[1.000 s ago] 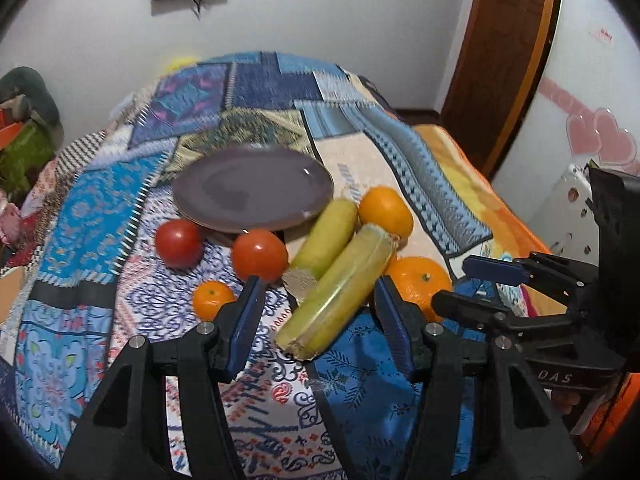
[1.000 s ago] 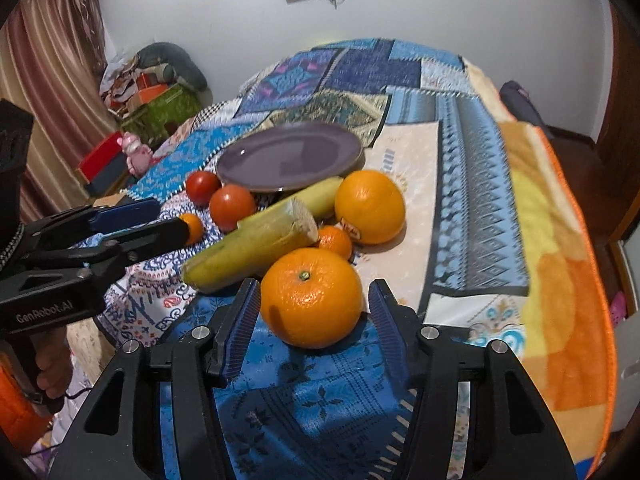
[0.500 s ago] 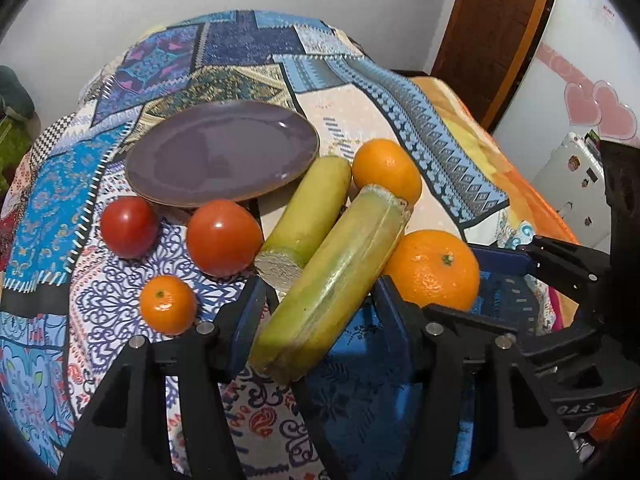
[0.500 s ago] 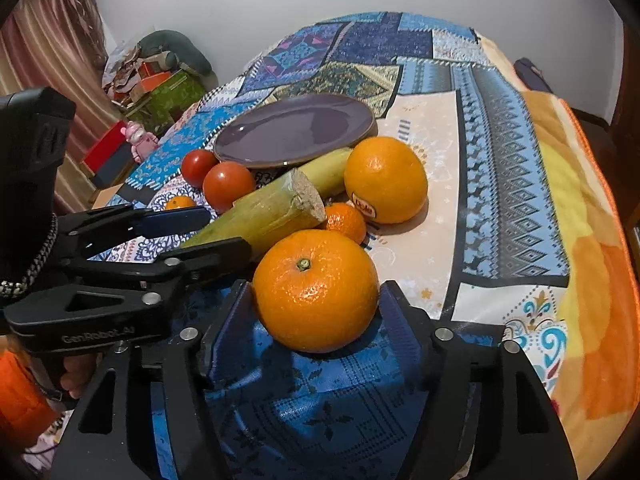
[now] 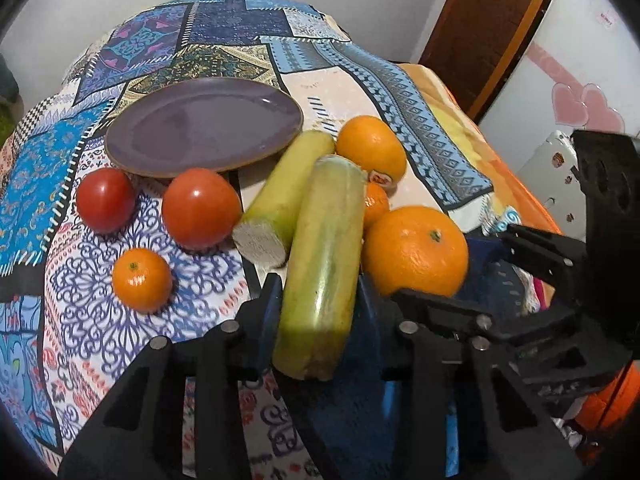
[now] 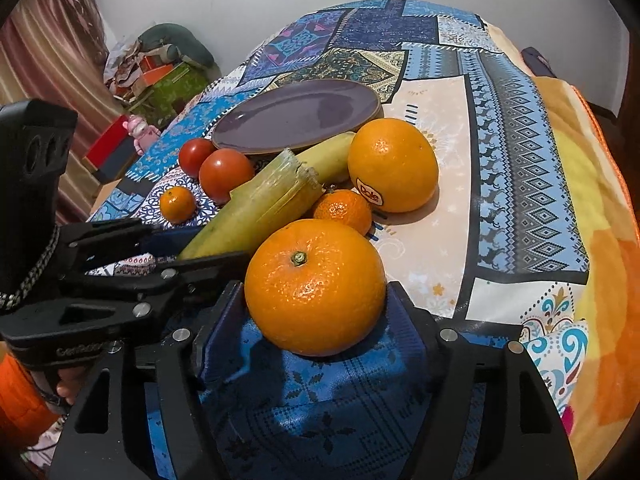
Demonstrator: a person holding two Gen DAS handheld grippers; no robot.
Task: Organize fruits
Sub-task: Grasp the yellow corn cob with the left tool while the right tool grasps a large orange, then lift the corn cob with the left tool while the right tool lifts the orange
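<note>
My left gripper (image 5: 318, 296) has its fingers on both sides of the near yellow-green stalk piece (image 5: 324, 256), closed against it. A second stalk piece (image 5: 286, 196) lies beside it. My right gripper (image 6: 316, 304) has its fingers on both sides of a large orange (image 6: 316, 286), touching or nearly touching it. That orange also shows in the left wrist view (image 5: 416, 250). A purple plate (image 5: 204, 124) lies empty behind the fruit. Two tomatoes (image 5: 200, 208), a Dole-stickered orange (image 6: 394, 164) and two small mandarins (image 5: 142, 278) lie on the cloth.
The fruit lies on a patchwork cloth (image 6: 520, 140) over a rounded surface that drops off on all sides. A wooden door (image 5: 476, 28) stands to the right. Boxes and clutter (image 6: 160, 76) sit on the floor to the left.
Both grippers moved forward and narrowed: the left onto the near stalk piece, the right around the large orange. The fruit itself has not visibly shifted.
</note>
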